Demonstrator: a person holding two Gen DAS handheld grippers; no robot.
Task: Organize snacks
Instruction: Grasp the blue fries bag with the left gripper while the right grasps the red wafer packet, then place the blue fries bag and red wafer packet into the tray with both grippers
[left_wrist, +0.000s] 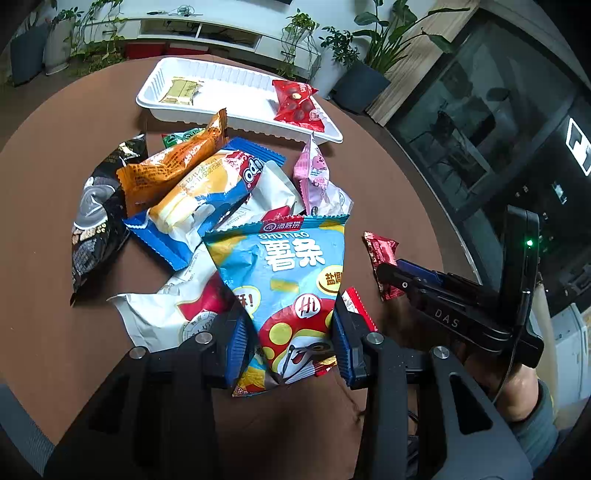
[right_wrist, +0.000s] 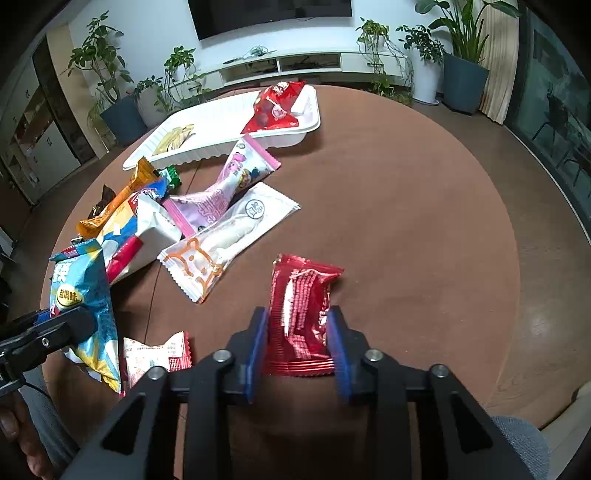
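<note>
Downward-tilted left gripper (left_wrist: 291, 339) clamping chip bag (left_wrist: 288, 280), right gripper (right_wrist: 297, 345) clamping red packet (right_wrist: 301, 314)

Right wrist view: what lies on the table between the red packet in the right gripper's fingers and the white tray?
Mostly bare brown table; no snack sits between the red packet and the white tray in the right wrist view. The pile lies left of that line.

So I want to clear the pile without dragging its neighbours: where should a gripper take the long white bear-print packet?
Probably the bear-print packet's crimped end nearest the camera, approached from the bare table side: that flat end lies free, while its far end runs beside the pink packet.
</note>
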